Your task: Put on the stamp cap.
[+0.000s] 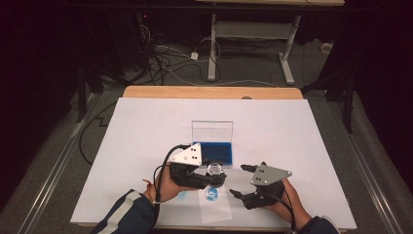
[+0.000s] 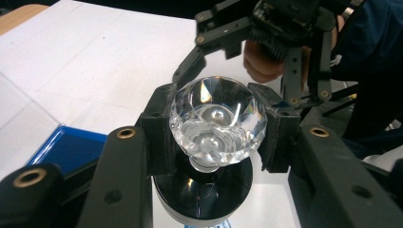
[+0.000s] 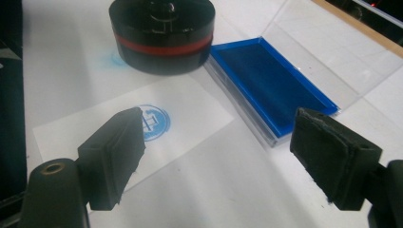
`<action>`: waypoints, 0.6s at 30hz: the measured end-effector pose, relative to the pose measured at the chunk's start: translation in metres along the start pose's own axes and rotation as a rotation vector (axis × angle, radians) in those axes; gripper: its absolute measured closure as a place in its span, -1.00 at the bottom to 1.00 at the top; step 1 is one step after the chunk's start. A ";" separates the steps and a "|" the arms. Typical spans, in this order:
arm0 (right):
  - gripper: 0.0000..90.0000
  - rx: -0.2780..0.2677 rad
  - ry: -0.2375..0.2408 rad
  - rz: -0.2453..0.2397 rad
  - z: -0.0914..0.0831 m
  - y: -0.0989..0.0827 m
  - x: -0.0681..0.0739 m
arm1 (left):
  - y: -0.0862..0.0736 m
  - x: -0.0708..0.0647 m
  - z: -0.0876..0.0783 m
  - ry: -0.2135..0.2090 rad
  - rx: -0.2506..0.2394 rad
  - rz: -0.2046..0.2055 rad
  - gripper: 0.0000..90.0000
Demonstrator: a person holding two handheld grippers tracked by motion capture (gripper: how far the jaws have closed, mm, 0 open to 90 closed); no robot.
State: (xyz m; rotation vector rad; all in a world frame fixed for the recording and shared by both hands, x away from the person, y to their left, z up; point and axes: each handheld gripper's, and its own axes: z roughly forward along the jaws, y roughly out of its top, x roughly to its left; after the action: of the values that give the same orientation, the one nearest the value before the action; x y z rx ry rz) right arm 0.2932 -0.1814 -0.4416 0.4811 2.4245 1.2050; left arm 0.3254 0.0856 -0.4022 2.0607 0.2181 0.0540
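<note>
A round black stamp with a red band (image 3: 161, 35) and a clear faceted crystal knob (image 2: 216, 121) is held in my left gripper (image 1: 215, 173), whose pads are shut on the knob. Whether the stamp's base touches the table I cannot tell. In front of it lies a white paper slip (image 1: 214, 208) bearing a round blue print (image 3: 152, 122). My right gripper (image 3: 216, 147) stands open to the right of the slip, nothing between its jaws. A blue ink pad (image 1: 214, 152) lies just behind the stamp, its clear lid (image 1: 212, 130) standing upright.
A large white sheet (image 1: 292, 146) covers the wooden table (image 1: 209, 91). A faint blue smear (image 1: 182, 194) marks the sheet left of the slip. Beyond the table are cables on the floor and a desk frame (image 1: 253, 29).
</note>
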 end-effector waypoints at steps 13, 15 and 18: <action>-0.60 -0.029 -0.047 -0.008 -0.024 -0.013 -0.005 | -0.003 0.006 -0.012 0.027 -0.012 -0.008 0.20; -0.61 -0.040 -0.062 -0.007 -0.030 -0.016 -0.007 | -0.004 0.007 -0.014 0.034 -0.013 -0.009 0.20; -0.62 -0.053 -0.093 0.006 -0.037 -0.020 -0.010 | -0.004 0.007 -0.017 0.045 -0.011 -0.006 0.20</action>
State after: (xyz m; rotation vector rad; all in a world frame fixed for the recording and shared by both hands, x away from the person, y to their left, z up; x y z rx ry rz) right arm 0.2808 -0.2227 -0.4354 0.5177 2.3090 1.2187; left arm 0.3297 0.1031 -0.3982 2.0492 0.2511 0.0980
